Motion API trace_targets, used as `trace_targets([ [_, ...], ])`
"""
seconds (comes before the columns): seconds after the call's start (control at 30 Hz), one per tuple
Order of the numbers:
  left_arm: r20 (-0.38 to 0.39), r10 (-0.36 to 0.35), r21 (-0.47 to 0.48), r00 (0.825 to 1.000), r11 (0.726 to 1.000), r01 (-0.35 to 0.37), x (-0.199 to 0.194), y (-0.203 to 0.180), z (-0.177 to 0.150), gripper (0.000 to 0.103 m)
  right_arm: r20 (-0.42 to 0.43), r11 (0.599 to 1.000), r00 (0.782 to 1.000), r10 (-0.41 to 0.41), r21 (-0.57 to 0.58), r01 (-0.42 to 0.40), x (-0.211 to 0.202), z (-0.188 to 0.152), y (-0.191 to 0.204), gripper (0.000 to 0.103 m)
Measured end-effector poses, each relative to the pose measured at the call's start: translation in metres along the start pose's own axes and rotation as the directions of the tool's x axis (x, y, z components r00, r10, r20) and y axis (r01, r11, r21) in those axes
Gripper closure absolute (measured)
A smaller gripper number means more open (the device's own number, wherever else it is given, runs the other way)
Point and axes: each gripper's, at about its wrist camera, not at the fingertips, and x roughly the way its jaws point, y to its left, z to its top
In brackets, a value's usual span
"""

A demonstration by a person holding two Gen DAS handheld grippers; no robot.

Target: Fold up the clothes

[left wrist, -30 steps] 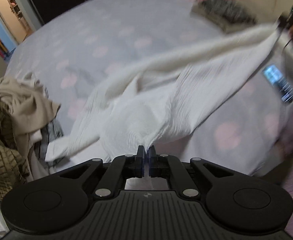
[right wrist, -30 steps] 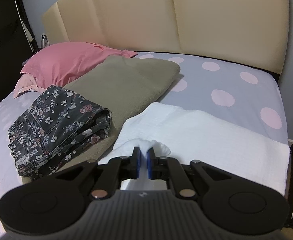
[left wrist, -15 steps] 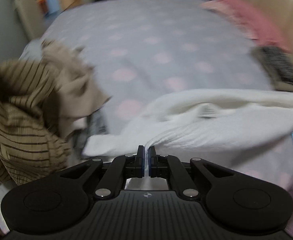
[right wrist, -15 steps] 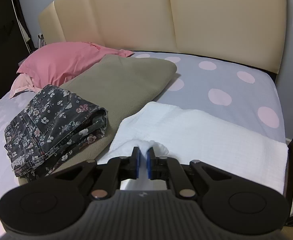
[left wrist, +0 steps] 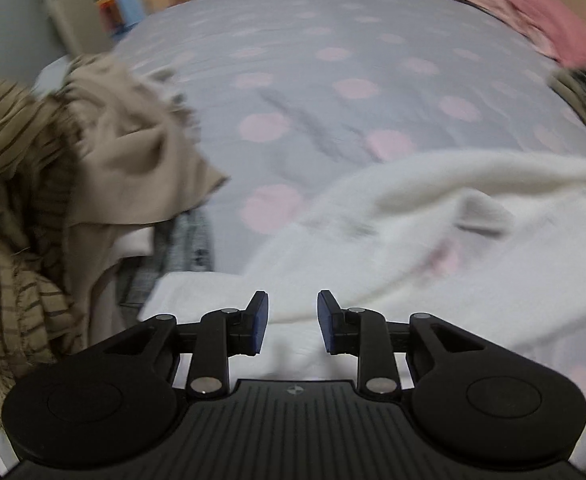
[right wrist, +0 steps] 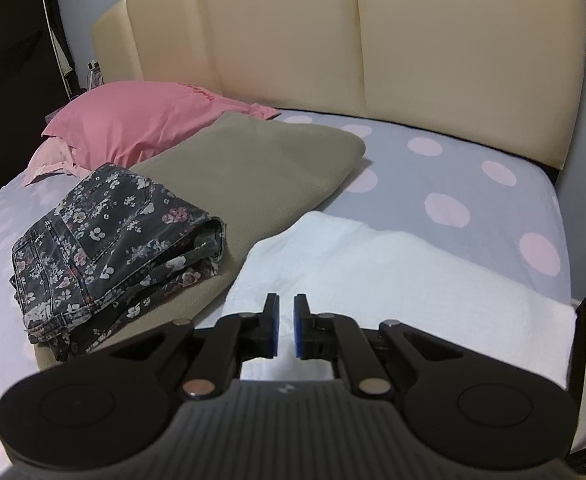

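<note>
— Jaws?
— The left gripper (left wrist: 293, 322) is held wide apart, nothing gripped. The right gripper (right wrist: 286, 326) is parted narrowly, nothing seen between.
— Where is the white garment (right wrist: 393, 280)?
— It is spread along the bed's (right wrist: 493, 216) near edge, beside folded floral jeans (right wrist: 113, 240). Unfolded clothes (left wrist: 73, 200) are heaped at the left corner.

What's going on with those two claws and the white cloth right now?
Left claw open, empty. Right claw slightly open, empty. White cloth lying on bed. Nothing blocking.
</note>
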Motion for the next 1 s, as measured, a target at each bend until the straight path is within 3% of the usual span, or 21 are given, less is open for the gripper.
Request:
trace_targets([
  [0.1, -0.043, -0.06, 0.141, 0.997, 0.988, 0.066, -0.005, -0.034, -0.013, 0.078, -0.009, 1.0, 1.0, 0.023, 0.013, -0.023, 0.001, 0.0, 0.0, 0.09],
  [0.17, -0.098, -0.074, 0.25, 0.992, 0.964, 0.096, 0.001, -0.062, -0.028, 0.078, -0.009, 0.999, 0.999, 0.033, 0.013, -0.033, 0.0, -0.001, 0.001, 0.077],
  [0.37, -0.173, 0.024, 0.448, 0.985, 0.892, 0.057, 0.046, -0.114, -0.067, 0.078, -0.024, 0.999, 0.999, 0.046, 0.012, -0.046, -0.001, -0.003, 0.0, 0.07],
  [0.6, -0.169, 0.092, 0.463, 0.981, 0.887, -0.004, 0.068, -0.123, -0.075, 0.078, -0.05, 0.997, 0.996, 0.07, 0.018, -0.07, 0.001, -0.003, -0.01, 0.063],
  [0.73, -0.148, 0.103, 0.437, 0.984, 0.899, -0.029, 0.06, -0.12, -0.066, 0.101, -0.079, 0.996, 0.993, 0.085, 0.04, -0.082, 0.006, -0.003, -0.02, 0.057],
  [1.0, -0.069, 0.122, 0.359, 0.99, 0.929, -0.09, 0.024, -0.104, -0.044, 0.102, -0.137, 0.98, 0.976, 0.172, 0.127, -0.155, 0.014, -0.001, -0.045, 0.056],
])
